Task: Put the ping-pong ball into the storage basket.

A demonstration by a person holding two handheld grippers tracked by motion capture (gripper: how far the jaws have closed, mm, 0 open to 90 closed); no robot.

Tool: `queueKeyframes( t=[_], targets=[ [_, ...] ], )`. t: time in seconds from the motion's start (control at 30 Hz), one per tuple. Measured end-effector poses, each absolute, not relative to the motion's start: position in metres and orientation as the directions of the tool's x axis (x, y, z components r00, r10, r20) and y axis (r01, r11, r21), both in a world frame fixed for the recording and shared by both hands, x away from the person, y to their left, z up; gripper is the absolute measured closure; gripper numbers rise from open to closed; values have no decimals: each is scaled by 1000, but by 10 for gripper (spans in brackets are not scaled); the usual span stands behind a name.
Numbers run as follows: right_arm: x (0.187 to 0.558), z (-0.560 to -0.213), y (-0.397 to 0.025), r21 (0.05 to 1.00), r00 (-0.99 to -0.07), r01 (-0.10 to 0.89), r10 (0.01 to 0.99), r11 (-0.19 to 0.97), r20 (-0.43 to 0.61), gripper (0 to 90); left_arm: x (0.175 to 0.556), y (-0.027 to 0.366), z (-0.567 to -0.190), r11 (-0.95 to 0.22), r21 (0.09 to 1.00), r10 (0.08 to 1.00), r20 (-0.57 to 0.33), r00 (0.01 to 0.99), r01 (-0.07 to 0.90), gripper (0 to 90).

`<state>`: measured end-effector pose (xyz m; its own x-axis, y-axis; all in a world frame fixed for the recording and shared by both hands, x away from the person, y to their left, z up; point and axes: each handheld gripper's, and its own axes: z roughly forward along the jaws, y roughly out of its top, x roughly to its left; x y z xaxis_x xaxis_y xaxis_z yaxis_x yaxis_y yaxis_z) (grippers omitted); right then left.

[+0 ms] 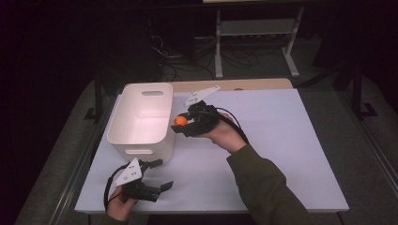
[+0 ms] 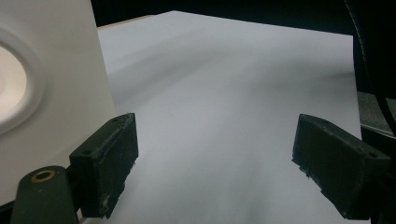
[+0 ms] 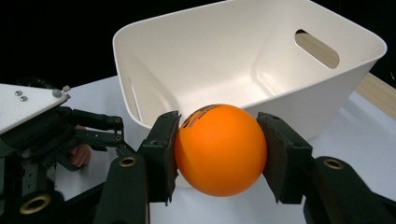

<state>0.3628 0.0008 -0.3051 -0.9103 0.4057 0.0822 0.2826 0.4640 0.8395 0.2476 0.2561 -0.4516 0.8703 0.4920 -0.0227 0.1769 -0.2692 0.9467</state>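
Up close, black print on orange ball.

A lab: dark room, tangled floor cables, metal bench frame.

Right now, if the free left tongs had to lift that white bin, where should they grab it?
Probably the white bin by its near short wall, pinching the rim above the handle slot, coming from above: the left tongs sit open just before that wall.

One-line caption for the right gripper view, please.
Right gripper clamps an orange ball just outside the empty white bin.
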Motion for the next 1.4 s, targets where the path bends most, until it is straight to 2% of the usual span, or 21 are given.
queueKeyframes(
  t=[1.4],
  targets=[
    [378,-298,63,831,-930,249,361,498,62,497,247,256,-452,-266,948,491,-24,871,176,140]
  ],
)
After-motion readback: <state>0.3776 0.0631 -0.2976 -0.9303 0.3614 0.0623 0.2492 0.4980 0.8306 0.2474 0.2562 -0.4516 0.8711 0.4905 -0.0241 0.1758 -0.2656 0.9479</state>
